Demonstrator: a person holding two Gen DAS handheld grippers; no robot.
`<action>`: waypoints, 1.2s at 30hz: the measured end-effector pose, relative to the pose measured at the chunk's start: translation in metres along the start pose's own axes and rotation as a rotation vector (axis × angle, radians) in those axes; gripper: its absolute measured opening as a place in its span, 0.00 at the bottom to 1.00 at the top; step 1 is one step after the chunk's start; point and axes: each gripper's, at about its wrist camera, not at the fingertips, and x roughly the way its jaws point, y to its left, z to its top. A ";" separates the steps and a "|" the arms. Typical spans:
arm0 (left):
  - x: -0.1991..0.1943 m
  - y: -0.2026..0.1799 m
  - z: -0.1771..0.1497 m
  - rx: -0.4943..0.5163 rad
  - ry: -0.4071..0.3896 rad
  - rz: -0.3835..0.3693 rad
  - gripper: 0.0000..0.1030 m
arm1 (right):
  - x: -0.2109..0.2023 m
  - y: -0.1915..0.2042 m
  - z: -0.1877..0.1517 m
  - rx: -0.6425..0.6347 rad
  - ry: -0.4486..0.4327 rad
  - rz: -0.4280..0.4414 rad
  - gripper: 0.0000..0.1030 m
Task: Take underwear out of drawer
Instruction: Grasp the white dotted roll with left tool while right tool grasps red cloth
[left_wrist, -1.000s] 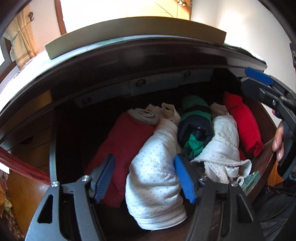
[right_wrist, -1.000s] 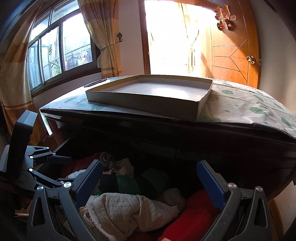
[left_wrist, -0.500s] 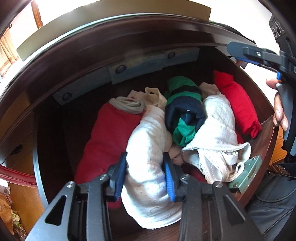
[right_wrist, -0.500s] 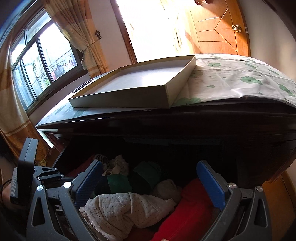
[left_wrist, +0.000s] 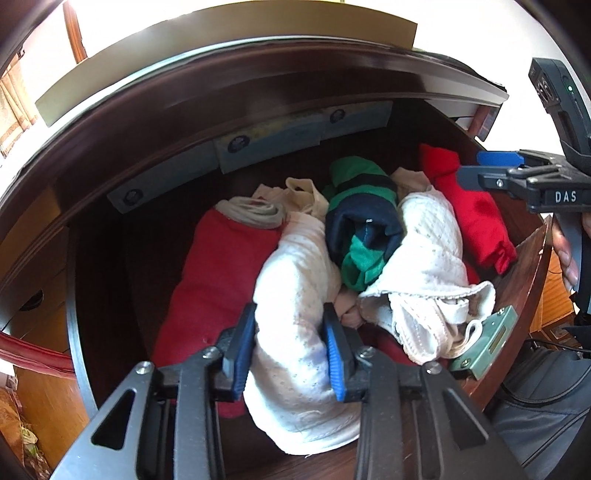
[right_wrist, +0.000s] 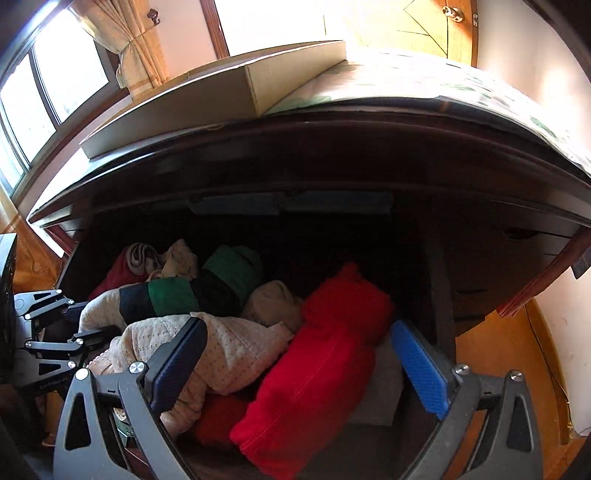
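1. Left wrist view: the left gripper (left_wrist: 290, 347) has its blue pads pressed into both sides of a white dotted rolled garment (left_wrist: 295, 295); the fabric is pinched narrow between them, so it is gripped.
2. The roll lies in the open drawer (left_wrist: 524, 258), long axis running from the drawer's front edge back toward its rear wall, leaning slightly right as it goes back; the near end bulges out past the pads at the front edge.
3. Left of it, touching, is a red folded garment (left_wrist: 214, 273); right of it a green-and-navy striped roll (left_wrist: 360, 225), then a second white knit piece (left_wrist: 428, 251) with lace trim spilling over the front right corner.
4. A red roll (left_wrist: 469, 218) sits along the right side of the drawer; the right gripper (left_wrist: 495, 166) hovers over it, seen side-on.
5. Right wrist view: the right gripper (right_wrist: 295, 365) stands wide, jaws just starting to close, pads not pressing anything; the red roll (right_wrist: 321, 365) and the white knit piece (right_wrist: 229, 350) lie between and below them.
6. Only this view shows the dresser top: a flat cardboard box (right_wrist: 207, 99) on a leaf-print cloth (right_wrist: 461, 92).
7. The left gripper (right_wrist: 79, 325) shows at the left edge here; its grip is hidden.
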 end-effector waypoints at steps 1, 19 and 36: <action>0.000 0.000 0.000 0.001 -0.001 -0.001 0.32 | 0.001 0.000 -0.001 -0.002 0.011 -0.003 0.91; -0.001 0.001 0.000 -0.015 -0.026 -0.007 0.31 | 0.027 0.007 -0.015 -0.115 0.175 -0.060 0.67; -0.006 0.005 -0.003 -0.047 -0.081 -0.015 0.26 | 0.020 0.035 -0.022 -0.264 0.094 0.020 0.46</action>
